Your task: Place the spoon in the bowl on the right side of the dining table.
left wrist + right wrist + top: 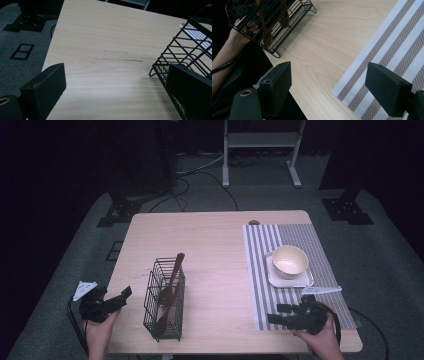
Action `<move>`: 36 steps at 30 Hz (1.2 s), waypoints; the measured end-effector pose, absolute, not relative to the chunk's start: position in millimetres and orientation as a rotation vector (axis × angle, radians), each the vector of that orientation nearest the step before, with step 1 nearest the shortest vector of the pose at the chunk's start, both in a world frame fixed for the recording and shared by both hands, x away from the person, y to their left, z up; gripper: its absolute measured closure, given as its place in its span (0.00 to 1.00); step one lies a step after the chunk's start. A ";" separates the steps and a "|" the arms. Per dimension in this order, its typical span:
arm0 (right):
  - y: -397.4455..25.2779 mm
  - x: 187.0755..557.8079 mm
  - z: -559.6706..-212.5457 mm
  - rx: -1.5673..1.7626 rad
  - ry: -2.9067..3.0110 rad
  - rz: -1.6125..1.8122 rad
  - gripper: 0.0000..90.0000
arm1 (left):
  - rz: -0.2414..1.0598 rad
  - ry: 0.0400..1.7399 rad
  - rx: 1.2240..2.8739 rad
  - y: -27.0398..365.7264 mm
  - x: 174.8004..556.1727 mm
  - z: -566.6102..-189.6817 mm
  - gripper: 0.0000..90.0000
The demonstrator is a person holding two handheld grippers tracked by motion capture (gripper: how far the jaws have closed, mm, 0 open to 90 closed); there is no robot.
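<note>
two tools are held released, nothing grasped: left tool (125,295) is aimed at the wire basket (165,302) just beside it, likely for steadying it; right tool (276,314) is kept over the striped mat (300,237). wooden utensils (171,287) are stood inside the basket on the surface (215,245).

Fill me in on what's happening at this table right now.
A person holds a tool in each hand at the near edge of the table. The left tool is open beside the black wire basket, which holds wooden utensils. The right tool is open over the near edge of the striped placemat, short of the cream bowl on its white tray. Nothing is gripped.
</note>
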State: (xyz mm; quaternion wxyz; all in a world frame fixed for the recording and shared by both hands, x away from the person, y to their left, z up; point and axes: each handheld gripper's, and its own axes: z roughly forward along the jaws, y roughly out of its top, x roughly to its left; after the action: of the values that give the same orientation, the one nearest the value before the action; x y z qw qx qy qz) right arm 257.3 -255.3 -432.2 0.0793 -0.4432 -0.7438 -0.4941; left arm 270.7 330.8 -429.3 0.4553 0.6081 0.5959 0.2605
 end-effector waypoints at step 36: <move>-179.2 293.6 -386.3 -1.133 -2.283 -1.378 0.22 | 0.637 1.464 1.517 328.9 271.2 -429.5 0.03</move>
State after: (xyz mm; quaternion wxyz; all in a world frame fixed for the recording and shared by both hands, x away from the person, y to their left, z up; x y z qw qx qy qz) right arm 293.6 -179.2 -386.3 0.1217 -0.3882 -0.7820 -0.4722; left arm 271.2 328.9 -429.5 0.4528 0.6142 0.5926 0.2579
